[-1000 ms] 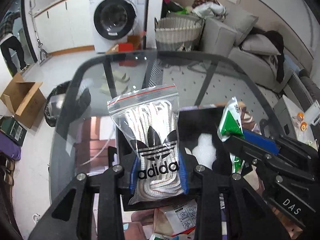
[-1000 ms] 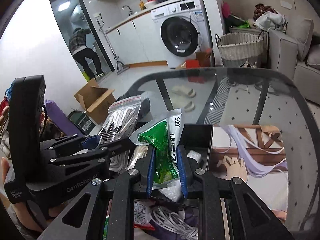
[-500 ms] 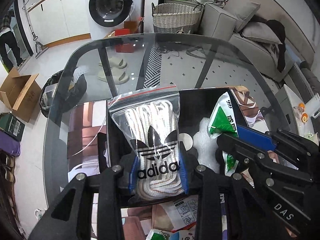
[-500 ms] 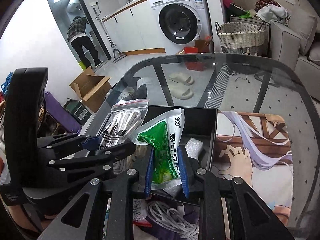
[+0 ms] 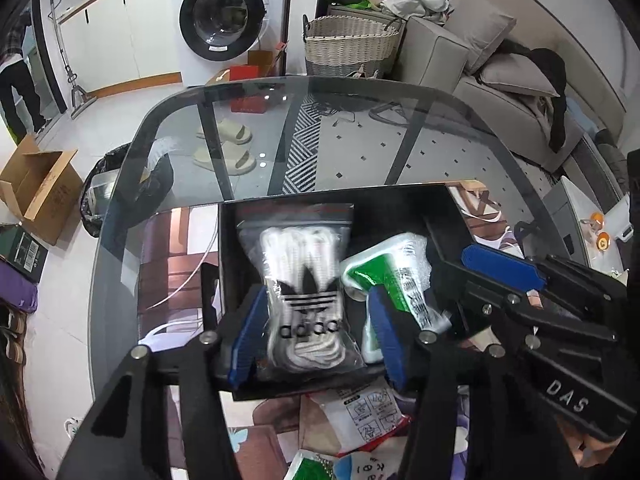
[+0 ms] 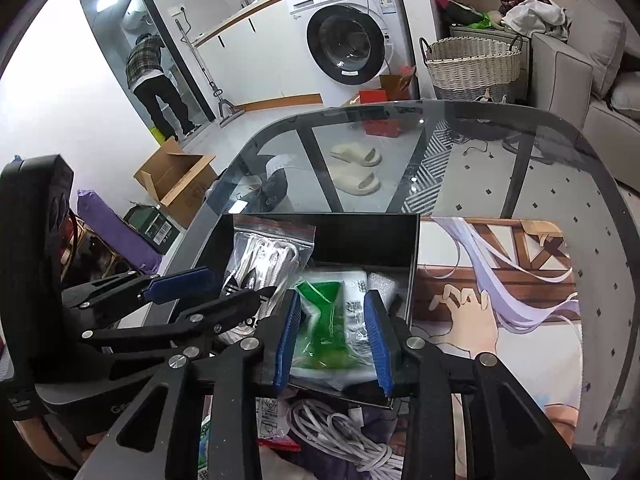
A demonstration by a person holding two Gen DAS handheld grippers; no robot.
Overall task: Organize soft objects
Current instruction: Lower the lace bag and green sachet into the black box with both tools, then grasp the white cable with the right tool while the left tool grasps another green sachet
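A black open box (image 5: 332,204) (image 6: 360,236) sits on the glass table. A clear zip bag of white laces with a black adidas logo (image 5: 306,292) (image 6: 264,260) lies inside it on the left. A green and white packet (image 5: 384,272) (image 6: 332,320) lies inside on the right. My left gripper (image 5: 316,332) is open, its blue pads either side of the laces bag. My right gripper (image 6: 332,332) is open, its pads either side of the green packet.
The glass table (image 5: 340,128) (image 6: 500,152) carries an illustrated mat (image 6: 500,280) right of the box. Loose packets (image 5: 360,412) and a coiled white cable (image 6: 340,436) lie near the box's front. A wicker basket (image 5: 348,44) and sofa (image 5: 500,80) stand beyond.
Both grippers have opened and let go. The laces bag and the green packet have dropped from upright into the black box. Both views have moved lower over the box.
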